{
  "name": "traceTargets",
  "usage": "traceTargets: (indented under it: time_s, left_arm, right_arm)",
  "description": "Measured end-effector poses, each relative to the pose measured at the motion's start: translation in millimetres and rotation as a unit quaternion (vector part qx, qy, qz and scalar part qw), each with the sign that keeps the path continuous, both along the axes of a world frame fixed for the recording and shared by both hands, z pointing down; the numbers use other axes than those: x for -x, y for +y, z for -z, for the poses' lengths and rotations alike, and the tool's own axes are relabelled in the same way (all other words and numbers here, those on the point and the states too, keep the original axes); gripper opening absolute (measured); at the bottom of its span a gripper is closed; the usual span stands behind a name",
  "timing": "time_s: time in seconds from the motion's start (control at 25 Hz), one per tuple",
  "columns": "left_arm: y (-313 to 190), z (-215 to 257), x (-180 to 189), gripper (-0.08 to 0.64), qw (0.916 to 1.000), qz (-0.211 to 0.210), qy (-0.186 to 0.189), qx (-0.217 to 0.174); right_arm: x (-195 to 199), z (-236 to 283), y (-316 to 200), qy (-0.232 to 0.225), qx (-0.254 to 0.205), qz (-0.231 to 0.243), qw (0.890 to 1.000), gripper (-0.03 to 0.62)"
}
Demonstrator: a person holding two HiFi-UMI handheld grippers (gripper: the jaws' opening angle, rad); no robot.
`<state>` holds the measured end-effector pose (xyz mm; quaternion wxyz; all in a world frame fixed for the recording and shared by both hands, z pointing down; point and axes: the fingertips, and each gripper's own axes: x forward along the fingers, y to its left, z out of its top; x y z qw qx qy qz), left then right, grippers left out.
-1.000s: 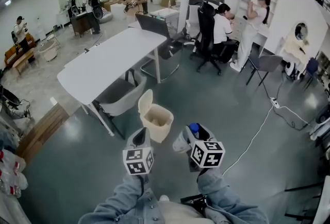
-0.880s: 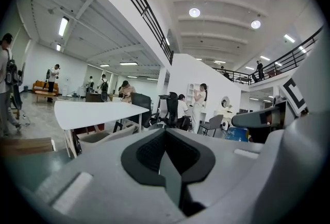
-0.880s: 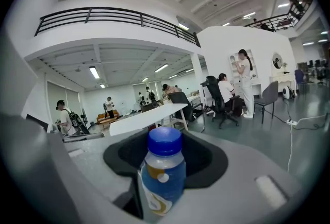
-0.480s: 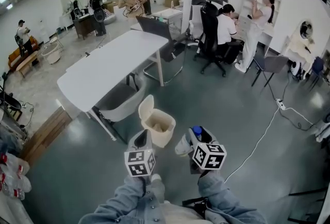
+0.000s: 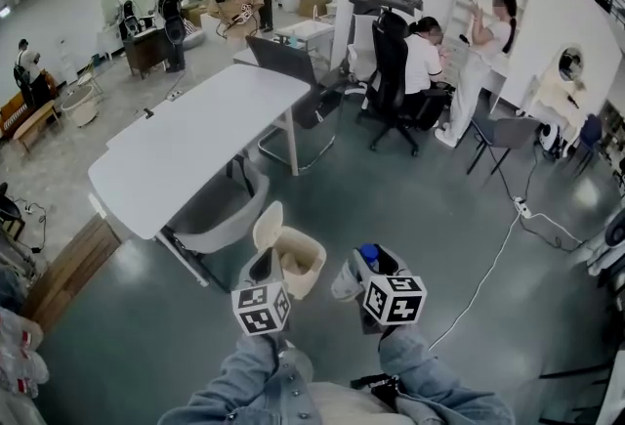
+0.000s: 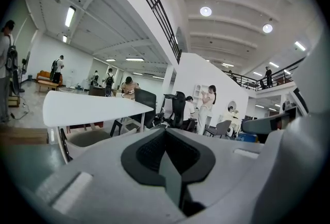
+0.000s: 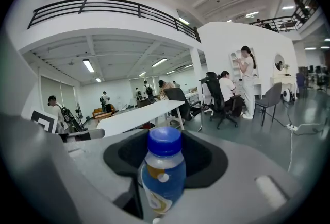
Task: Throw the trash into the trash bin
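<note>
grippers: 2 | left gripper (image 5: pixel 263 267): jaws pressed together, nothing between them | right gripper (image 5: pixel 356 269): grasping 1 bottle (image 7: pixel 162 171) with blue cap | trash bin (image 5: pixel 309 282): 1, on floor, lid up, just ahead of left gripper, beside 1 white table (image 5: pixel 195 140)

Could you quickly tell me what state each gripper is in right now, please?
Left gripper: closed, nothing between its jaws.
Right gripper: closed on a small clear plastic bottle with a blue cap.
</note>
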<state>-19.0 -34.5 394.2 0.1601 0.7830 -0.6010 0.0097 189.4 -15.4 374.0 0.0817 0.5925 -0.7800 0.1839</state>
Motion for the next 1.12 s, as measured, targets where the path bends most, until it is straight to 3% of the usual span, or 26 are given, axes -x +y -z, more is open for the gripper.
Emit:
traceTargets:
  time_s: [0.4,0.64,0.8,1.12]
  left_arm:
    - [-115,4,42,0.008,0.9995,0.027,0.016,-0.010]
    - [-165,8,76,0.009,0.9988,0.044,0.003,-0.020]
    - [-179,6,84,0.009,0.9984,0.050,-0.005,-0.023]
    - [-170,-26,82,0.009,0.9972,0.070,-0.027,0.008]
  right_arm:
    - [44,16,-122,0.036,-0.016,0.038,0.998,0.201]
    - [66,20,-184,0.037,-0.016,0.047,0.998,0.201]
    - [74,17,-204,0.036,-0.016,0.053,0.998,0.201]
    - [71,-10,-228,0.013,0.004,0.068,0.998,0.201]
